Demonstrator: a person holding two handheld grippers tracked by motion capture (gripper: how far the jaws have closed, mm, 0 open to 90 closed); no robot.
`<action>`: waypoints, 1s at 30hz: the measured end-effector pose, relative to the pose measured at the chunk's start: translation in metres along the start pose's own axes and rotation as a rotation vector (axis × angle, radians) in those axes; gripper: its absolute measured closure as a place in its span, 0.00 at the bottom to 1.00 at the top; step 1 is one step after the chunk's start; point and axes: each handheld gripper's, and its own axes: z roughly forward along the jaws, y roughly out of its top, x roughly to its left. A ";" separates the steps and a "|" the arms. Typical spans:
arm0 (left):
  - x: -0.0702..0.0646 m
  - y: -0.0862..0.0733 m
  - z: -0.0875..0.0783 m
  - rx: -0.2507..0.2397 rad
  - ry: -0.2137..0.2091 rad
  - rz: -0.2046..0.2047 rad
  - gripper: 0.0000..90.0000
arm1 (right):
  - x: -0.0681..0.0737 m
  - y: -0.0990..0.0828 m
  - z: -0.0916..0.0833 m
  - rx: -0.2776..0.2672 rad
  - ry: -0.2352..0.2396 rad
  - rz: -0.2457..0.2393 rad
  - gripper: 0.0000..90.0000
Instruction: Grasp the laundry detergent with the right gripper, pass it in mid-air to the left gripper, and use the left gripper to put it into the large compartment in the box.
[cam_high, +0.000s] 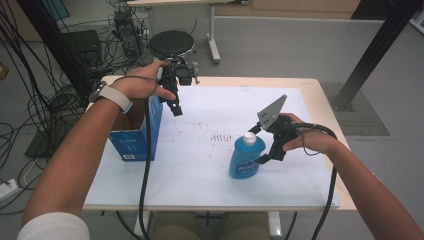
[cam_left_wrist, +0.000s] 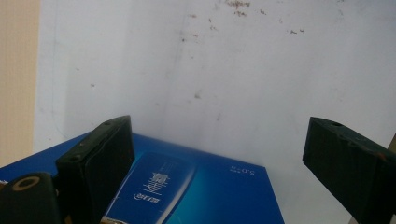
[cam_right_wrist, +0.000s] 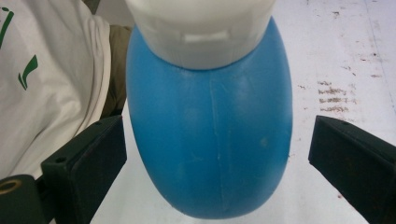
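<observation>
Your right claw (cam_high: 264, 156) sits low beside the blue bottle (cam_high: 246, 159), its jaws apart with the bottle's body between them; in the right gripper view the bottle (cam_right_wrist: 210, 140) stands upright in the gap and neither jaw touches it. The bottle has a white cap (cam_high: 249, 138) and a label whose writing is too small to read. It stands on the white sheet (cam_high: 210, 150), toward your right.

Your left claw (cam_high: 176, 102) hangs open above the right edge of the blue box (cam_high: 142, 135), gripping nothing. In the left gripper view the box (cam_left_wrist: 210, 196) shows white printing, too blurred to make out.

The sheet covers a pale wooden worktop (cam_high: 320, 100) and carries brown smudges (cam_high: 220, 136) near its middle. Beyond it are a grey floor, a round black stool (cam_high: 171, 43) and tangled cables (cam_high: 30, 95).
</observation>
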 end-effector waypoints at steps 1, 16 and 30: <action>0.000 0.000 0.000 -0.001 -0.001 -0.001 0.11 | 0.000 -0.001 0.000 0.002 0.002 0.004 0.05; 0.000 0.000 0.002 0.001 -0.002 0.001 0.11 | 0.000 -0.006 0.008 -0.011 0.003 0.011 0.05; -0.001 0.002 0.004 0.001 -0.008 0.007 0.11 | 0.001 -0.012 0.014 -0.032 0.005 0.023 0.06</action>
